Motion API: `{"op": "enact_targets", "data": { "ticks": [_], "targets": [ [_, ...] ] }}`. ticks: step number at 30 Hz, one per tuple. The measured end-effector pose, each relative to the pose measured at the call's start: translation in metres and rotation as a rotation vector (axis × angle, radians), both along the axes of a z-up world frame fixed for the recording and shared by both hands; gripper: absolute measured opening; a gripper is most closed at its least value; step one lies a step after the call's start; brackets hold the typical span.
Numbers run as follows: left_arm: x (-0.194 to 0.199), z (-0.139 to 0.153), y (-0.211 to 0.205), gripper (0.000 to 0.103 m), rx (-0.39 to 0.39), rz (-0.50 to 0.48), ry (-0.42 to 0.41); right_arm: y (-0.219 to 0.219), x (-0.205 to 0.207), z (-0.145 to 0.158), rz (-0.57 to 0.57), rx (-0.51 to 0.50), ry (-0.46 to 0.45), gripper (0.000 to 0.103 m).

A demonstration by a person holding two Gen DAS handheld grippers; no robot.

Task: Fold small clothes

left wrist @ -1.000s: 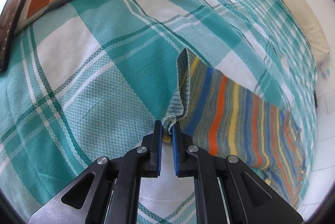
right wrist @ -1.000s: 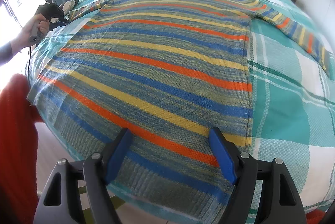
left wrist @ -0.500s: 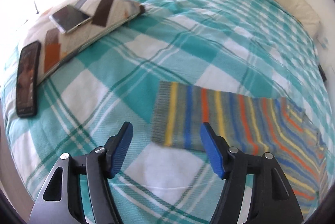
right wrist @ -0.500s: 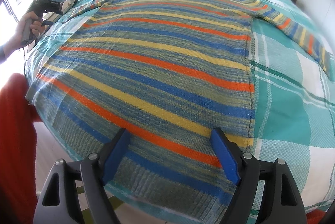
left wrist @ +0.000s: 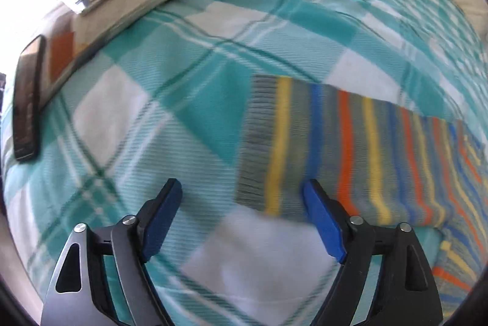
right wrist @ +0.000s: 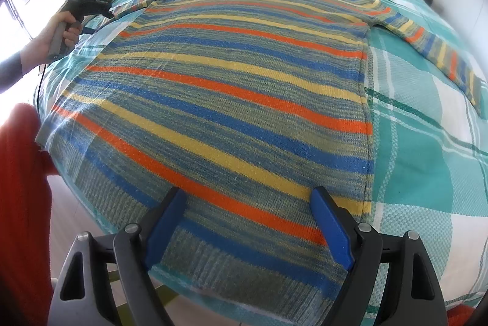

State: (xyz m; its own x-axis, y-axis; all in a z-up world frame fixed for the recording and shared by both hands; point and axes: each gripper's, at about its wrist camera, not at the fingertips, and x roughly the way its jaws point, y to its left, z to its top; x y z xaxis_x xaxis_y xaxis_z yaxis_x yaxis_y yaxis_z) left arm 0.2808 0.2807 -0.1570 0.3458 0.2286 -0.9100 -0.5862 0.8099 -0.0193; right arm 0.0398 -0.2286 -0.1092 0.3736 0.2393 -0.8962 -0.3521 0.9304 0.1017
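The striped sweater (right wrist: pixel 231 100) lies flat on the bed (right wrist: pixel 427 167), its long axis running from the hem at the near edge to the collar far off, sleeves spread sideways. A second ago the left tongs (left wrist: pixel 242 216) pinched the sleeve cuff (left wrist: pixel 259 140) — their jaws have just been opening, released, cuff lying flat just ahead. The right tongs (right wrist: pixel 250 225) hover wide open over the hem, gripping nothing.
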Motion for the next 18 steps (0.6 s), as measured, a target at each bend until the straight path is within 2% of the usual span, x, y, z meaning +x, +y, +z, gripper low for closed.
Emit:
{"op": "enact_targets", "data": {
  "ticks": [4,7,10,14,18],
  "targets": [
    [-0.043,0.008,0.032,0.084,-0.072,0.076,-0.033,-0.001,0.001,0.000,0.001,0.001,0.001,0.085],
    [-0.069,0.024,0.009,0.086,-0.119,-0.014,-0.121,0.001,0.001,0.002,-0.007,0.005,-0.005,0.085],
    [-0.082,0.032,-0.034,0.091,-0.143,-0.155,-0.163,0.001,0.000,0.002,-0.012,0.007,-0.006,0.085],
    [-0.072,0.021,-0.093,0.093,-0.127,-0.318,-0.133,0.003,0.000,0.000,-0.017,0.007,-0.008,0.088],
    [-0.058,-0.009,-0.112,0.099,-0.107,-0.328,-0.068,0.002,0.001,-0.002,-0.020,0.012,-0.011,0.090]
  ]
}}
